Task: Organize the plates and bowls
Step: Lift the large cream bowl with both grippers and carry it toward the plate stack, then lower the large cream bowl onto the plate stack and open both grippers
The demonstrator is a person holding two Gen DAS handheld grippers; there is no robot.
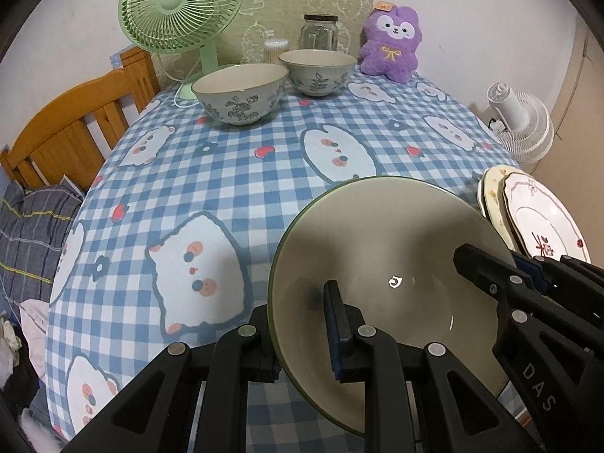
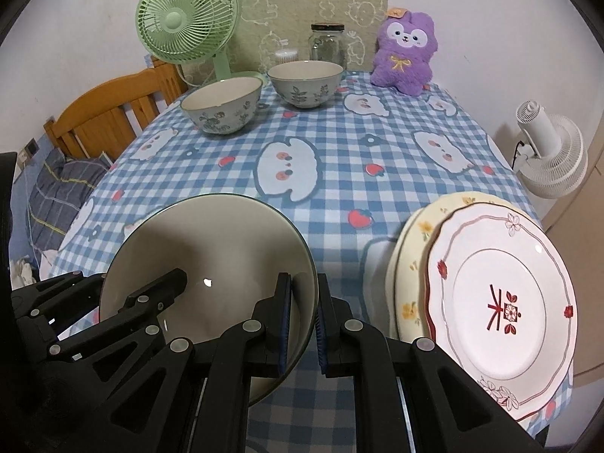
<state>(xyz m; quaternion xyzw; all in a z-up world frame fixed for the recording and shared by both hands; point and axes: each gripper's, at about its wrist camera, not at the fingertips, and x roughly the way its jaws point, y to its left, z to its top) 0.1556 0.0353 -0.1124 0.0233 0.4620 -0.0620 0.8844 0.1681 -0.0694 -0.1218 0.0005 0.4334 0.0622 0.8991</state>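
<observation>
Nearest, a wide, smooth cream bowl [image 1: 385,264] with a thin dark-green rim sits empty and tilted above the checked-cloth worktop [image 1: 234,173]. The left claw [image 1: 302,324] pinches its rim at 9 o'clock, the right claw [image 2: 302,321] at 3 o'clock. Right of it lean two glossy scalloped plates [image 2: 502,298]. Farther, at 12 o'clock, stand two empty, round leaf-patterned bowls [image 1: 241,94].

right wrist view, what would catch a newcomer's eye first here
First, the big plain bowl in the near foreground, gripped at opposite rims by the left tool and right tool. Right of it lies a stack of floral plates. At the table's far edge stand two patterned bowls, a green fan and a purple plush toy.
</observation>
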